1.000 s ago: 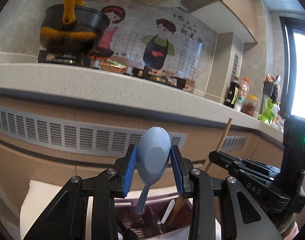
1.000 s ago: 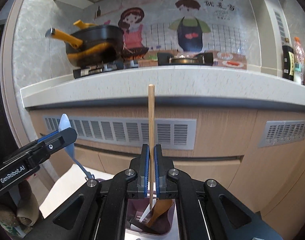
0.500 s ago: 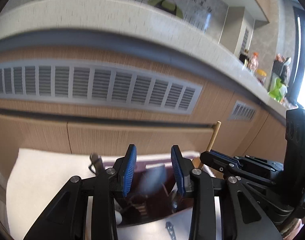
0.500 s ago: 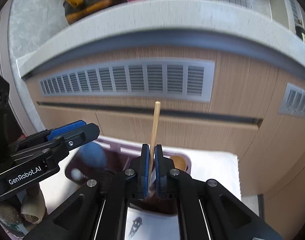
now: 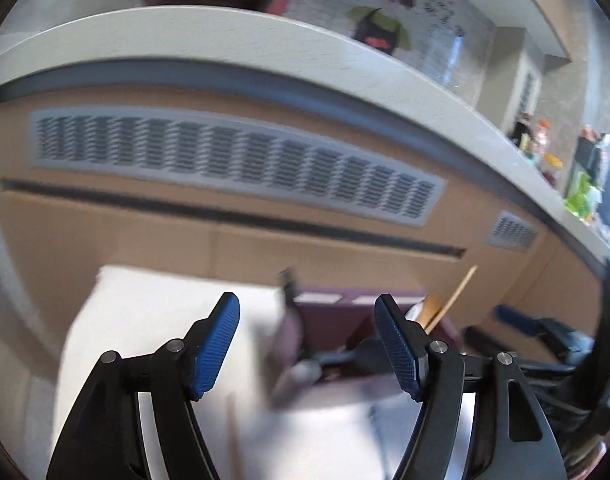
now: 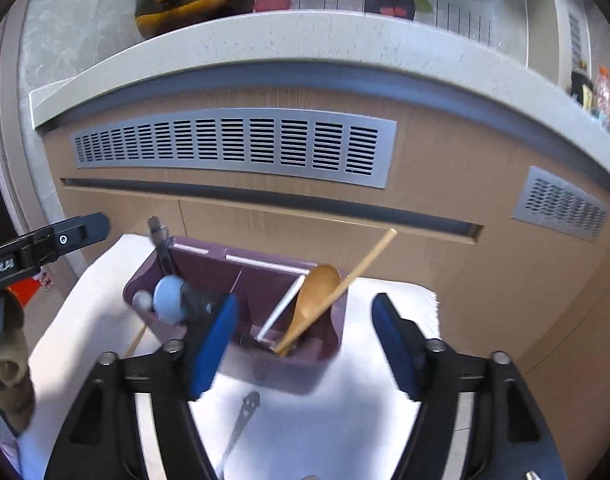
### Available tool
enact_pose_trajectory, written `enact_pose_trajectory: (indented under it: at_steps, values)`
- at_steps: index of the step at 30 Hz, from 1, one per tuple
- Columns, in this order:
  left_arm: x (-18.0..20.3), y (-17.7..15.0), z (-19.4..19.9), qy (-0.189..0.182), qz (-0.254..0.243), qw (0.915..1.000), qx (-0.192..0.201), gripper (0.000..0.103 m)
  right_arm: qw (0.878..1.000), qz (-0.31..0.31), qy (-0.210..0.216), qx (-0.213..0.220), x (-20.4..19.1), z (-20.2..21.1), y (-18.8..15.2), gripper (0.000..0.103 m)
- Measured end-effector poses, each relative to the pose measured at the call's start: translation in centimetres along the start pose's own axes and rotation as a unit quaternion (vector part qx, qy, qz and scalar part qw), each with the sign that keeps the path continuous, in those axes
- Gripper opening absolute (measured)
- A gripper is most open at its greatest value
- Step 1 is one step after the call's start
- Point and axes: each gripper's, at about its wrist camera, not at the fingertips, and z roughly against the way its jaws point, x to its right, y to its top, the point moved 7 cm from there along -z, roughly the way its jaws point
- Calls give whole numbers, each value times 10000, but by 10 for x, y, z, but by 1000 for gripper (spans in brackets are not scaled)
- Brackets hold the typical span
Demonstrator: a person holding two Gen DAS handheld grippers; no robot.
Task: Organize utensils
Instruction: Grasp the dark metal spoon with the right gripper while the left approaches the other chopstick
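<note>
A white cloth-covered bench [image 6: 385, 412] stands in front of a wood-fronted kitchen cabinet [image 6: 425, 208] with grey vent grilles. On the bench sits a purple plastic utensil caddy with inner dividers [image 6: 329, 344], and it is where the task's things have gathered. In its left compartment lies a pale blue plastic spoon [image 6: 169, 298], bowl up, next to a small round grey head of another tool too blurred to name. In the right compartment a wooden spoon [image 6: 315, 296] leans against the wall, with a thin wooden chopstick [image 6: 369, 258] slanting out past the rim and a white stick-like handle [image 6: 283, 306] beside it. A dark metal utensil with cut-out holes [image 6: 247, 408] lies flat on the cloth just in front of the caddy, and a thin wooden stick [image 6: 137, 338] lies on the cloth at the caddy's left.

The step in hand looks like the release: both tools sit in the caddy and neither claw grips anything. The left claw [image 5: 307, 344] is spread wide, pads well apart, hovering above the caddy's left side and touching nothing. The right claw [image 6: 305, 340] is equally wide apart over the caddy's front, empty.

The next move probably calls for one claw to drop to the cloth, straddle the flat metal utensil across its narrow handle, and pinch low enough to lift it.
</note>
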Motion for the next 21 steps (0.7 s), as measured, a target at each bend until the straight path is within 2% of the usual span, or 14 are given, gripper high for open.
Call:
enact_pose_trajectory:
  at_steps: [3, 8, 12, 15, 16, 17, 18, 20, 21]
  values:
    - [-22, -22, 10, 226, 108, 9994, -247, 73, 9997, 233, -99, -53, -11, 10, -14, 93]
    - [-49, -73, 10, 439, 145, 9954, -840, 75, 9959, 760, -338, -343, -35, 12, -55, 99]
    - [-61, -114, 11, 455, 242, 9903, -1291, 75, 9937, 727, -44, -857, -46, 4, -98, 99]
    - [-62, -131, 14, 455, 215, 9886, -1418, 75, 9921, 404, 305, -1146, -55, 3, -127, 98]
    - [-62, -136, 17, 457, 195, 9883, -1442, 75, 9920, 295, 361, -1173, -58, 3, -133, 95]
    - [-61, -139, 20, 463, 171, 9883, -1446, 75, 9917, 214, 385, -1212, -61, 4, -139, 84]
    - [-60, -142, 23, 469, 138, 9883, -1443, 75, 9910, 130, 402, -1272, -63, 3, -144, 65]
    - [-57, -148, 28, 502, 36, 9883, -1441, 77, 9879, -107, 515, -1459, -64, -2, -152, 44]
    - [-56, -151, 31, 523, -7, 9881, -1448, 78, 9854, -279, 597, -1571, -65, -6, -156, 42]
